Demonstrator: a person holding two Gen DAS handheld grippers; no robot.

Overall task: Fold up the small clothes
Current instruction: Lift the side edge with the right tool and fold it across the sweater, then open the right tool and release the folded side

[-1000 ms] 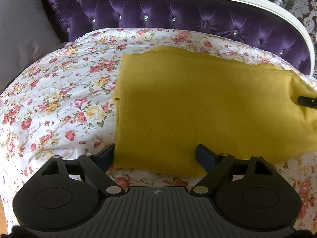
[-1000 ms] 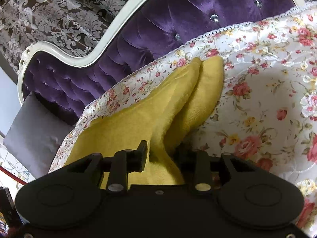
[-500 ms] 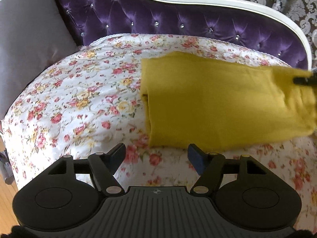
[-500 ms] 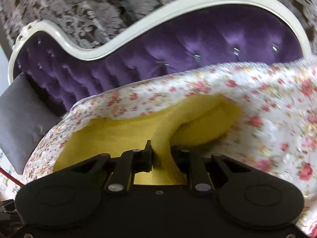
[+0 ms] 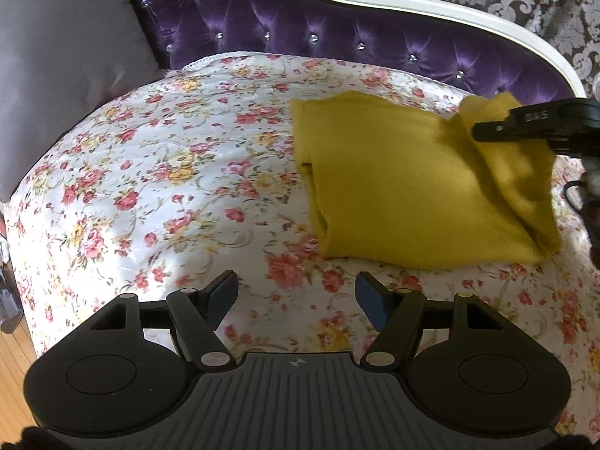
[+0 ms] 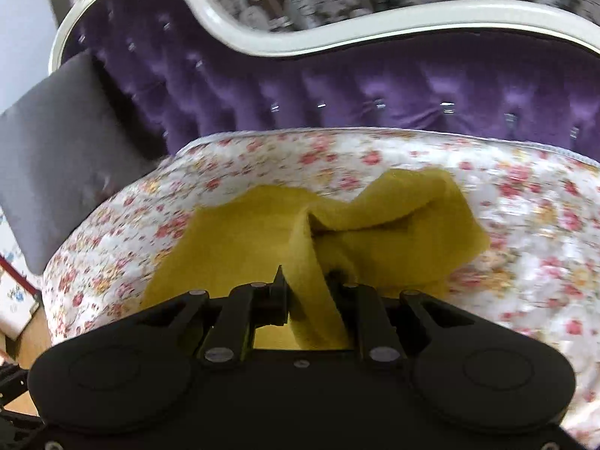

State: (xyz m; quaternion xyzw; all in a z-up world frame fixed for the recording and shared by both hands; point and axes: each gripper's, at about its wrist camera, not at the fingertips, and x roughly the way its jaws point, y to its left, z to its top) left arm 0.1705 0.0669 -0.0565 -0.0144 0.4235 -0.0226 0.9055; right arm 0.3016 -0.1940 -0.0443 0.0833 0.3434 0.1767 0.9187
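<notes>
A mustard-yellow knit garment [image 5: 405, 187] lies folded on the floral bed cover [image 5: 168, 172]. My left gripper [image 5: 296, 296] is open and empty, above the cover, short of the garment's near edge. My right gripper [image 6: 305, 292] is shut on the garment's right end [image 6: 311, 262] and holds it lifted and folded toward the left over the rest. The right gripper also shows in the left wrist view [image 5: 525, 123], at the far right, with cloth hanging from it.
A purple tufted headboard [image 5: 300, 26] with a white frame runs along the back. A grey cushion [image 5: 63, 56] leans at the left. Wooden floor [image 5: 11, 367] shows past the bed's left edge.
My left gripper has pulled back and left, away from the garment's near edge. My right gripper has lifted the garment's right end and carried it leftward over the rest.
</notes>
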